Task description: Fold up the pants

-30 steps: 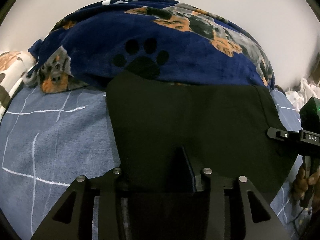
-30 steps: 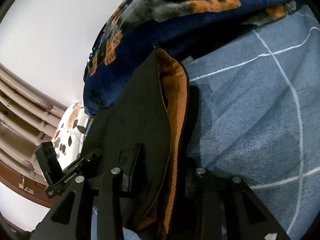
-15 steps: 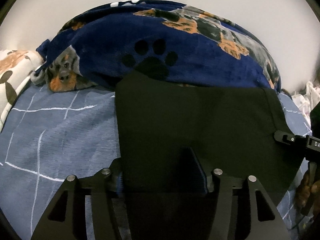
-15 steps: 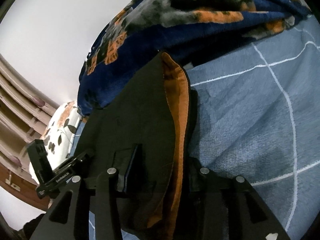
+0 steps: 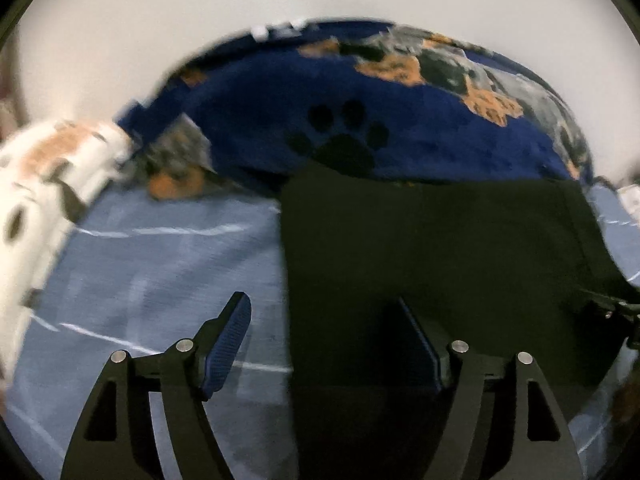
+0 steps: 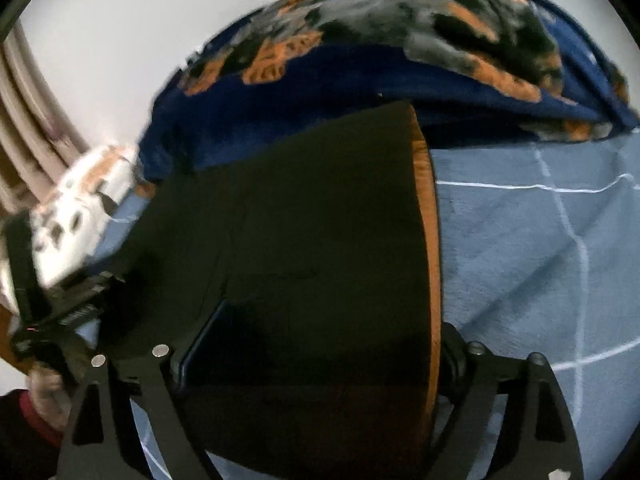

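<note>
The left gripper (image 5: pixel 324 344) was opening its jaws wide. The left edge of the black pants (image 5: pixel 440 264) lay between them, but the pads did not press it. The right gripper (image 6: pixel 320 344) was opening too, with the pants' orange-lined edge (image 6: pixel 426 240) loose between its jaws. The pants lay folded flat on the blue checked sheet (image 5: pixel 160 272). I think the best move was to let go fully, then lift off without dragging the cloth. Just behind, a dog-print blanket (image 5: pixel 400 128) touched the far edge, and a flowery pillow (image 5: pixel 48 184) sat off left.
</note>
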A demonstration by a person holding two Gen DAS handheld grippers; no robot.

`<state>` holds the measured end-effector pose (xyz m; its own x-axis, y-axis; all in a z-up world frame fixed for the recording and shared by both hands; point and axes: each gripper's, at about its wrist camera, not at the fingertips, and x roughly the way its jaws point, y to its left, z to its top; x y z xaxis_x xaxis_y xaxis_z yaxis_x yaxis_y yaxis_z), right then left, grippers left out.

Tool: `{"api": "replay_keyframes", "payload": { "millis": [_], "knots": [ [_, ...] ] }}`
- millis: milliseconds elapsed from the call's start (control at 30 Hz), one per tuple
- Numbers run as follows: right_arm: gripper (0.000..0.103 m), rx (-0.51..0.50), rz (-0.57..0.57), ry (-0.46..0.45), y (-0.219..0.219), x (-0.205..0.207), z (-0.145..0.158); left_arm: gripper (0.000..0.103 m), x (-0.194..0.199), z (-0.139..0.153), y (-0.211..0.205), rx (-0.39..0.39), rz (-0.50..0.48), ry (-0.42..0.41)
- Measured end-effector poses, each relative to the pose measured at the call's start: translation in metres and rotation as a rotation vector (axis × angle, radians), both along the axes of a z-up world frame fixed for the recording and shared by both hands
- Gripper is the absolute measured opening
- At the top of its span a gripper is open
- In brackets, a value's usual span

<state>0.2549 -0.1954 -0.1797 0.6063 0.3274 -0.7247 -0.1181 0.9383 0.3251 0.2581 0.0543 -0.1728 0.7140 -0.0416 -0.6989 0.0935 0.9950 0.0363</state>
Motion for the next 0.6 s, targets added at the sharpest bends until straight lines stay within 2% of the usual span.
{"api": "replay_keyframes", "payload": {
  "millis": [67, 167, 233, 300, 600],
  "knots": [
    [0.086, 0.006, -0.036, -0.043, -0.002, -0.016, 0.013, 0.076, -0.011, 0.010, 0.003, 0.010, 0.019, -0.018],
    [0.087, 0.037, -0.088, -0.118, -0.007, -0.051, 0.035, 0.080, -0.032, 0.031, 0.007, -0.036, 0.003, -0.043],
    [0.088, 0.063, -0.098, -0.145, -0.008, -0.076, 0.044, 0.085, -0.048, 0.045, 0.004, -0.016, 0.007, -0.085],
    [0.091, 0.063, -0.104, -0.163, -0.005, -0.099, 0.050, 0.095, -0.066, 0.059, 0.000, 0.005, 0.011, -0.125],
    [0.096, 0.065, -0.048, -0.191, 0.014, -0.173, 0.074, 0.097, -0.132, 0.106, -0.016, -0.005, -0.024, -0.218]
  ]
}}
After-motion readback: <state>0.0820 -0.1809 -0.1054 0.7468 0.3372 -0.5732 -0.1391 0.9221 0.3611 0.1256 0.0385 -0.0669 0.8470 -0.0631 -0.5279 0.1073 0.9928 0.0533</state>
